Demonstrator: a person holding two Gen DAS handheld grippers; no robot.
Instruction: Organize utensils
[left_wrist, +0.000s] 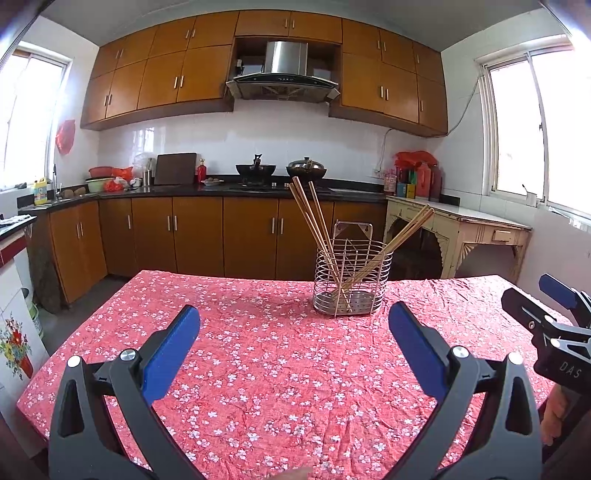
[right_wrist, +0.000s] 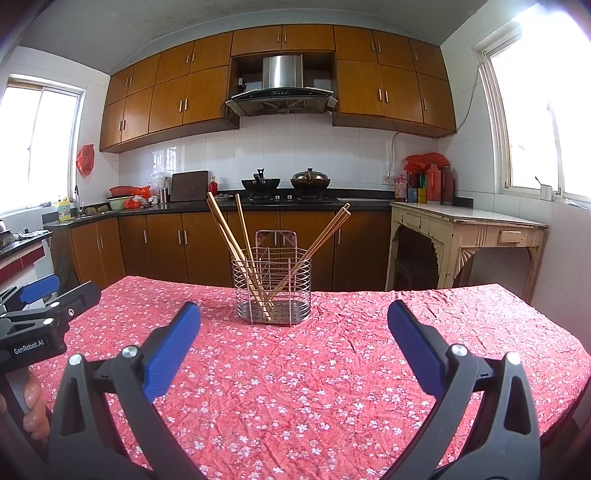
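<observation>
Both claws are spread wide and holding nothing, hovering low over the counter (left_wrist: 258, 369) with its red flowery cloth. The left claw (left_wrist: 294, 328) fills the bottom of its own view, and the right claw (right_wrist: 294, 325) does the same in its view.

The wire holder (left_wrist: 350, 280) stands upright on the cloth, right of centre in the left view and dead centre in the right view (well ahead of both claws, touching neither). The chopsticks (right_wrist: 225, 229) are all inside it: a few lean to the upper left, and a pair (right_wrist: 328, 229) leans to the upper right.

The other claw pokes in at the frame edge in each view, with fingers (right_wrist: 35, 402) wrapped round a handle at lower left in the right view.
</observation>
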